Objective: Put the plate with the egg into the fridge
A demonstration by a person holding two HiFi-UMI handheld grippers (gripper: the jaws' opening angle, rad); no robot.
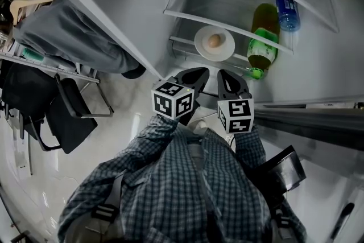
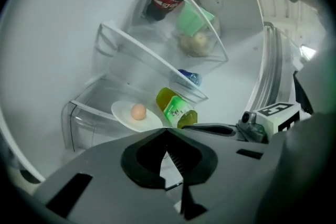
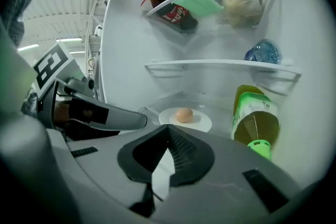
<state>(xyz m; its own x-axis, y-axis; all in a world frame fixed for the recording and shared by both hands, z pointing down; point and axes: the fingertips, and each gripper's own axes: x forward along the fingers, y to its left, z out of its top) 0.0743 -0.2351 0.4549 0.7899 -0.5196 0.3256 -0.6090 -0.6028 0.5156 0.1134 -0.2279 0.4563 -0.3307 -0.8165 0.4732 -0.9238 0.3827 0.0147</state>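
A white plate point(image 1: 214, 44) with a brown egg point(image 1: 214, 40) on it rests on a lower shelf inside the open fridge. The left gripper view shows the plate point(image 2: 131, 117) and egg point(image 2: 138, 111) ahead of the jaws. The plate point(image 3: 198, 122) and egg point(image 3: 184, 115) show in the right gripper view too. My left gripper point(image 1: 199, 73) and right gripper point(image 1: 226, 74) hover side by side just in front of the shelf, short of the plate. Both are shut with nothing held. The jaws of the left gripper point(image 2: 167, 131) and the right gripper point(image 3: 169, 127) meet at their tips.
A green-labelled bottle point(image 1: 263, 41) lies right of the plate. A blue-capped bottle point(image 1: 287, 8) is on the shelf above. Higher up are a dark sauce bottle point(image 3: 173, 10), a green packet point(image 3: 198, 1) and a bag point(image 3: 239, 5). The fridge door point(image 1: 85, 3) stands open at left, with a chair point(image 1: 71, 108) beyond.
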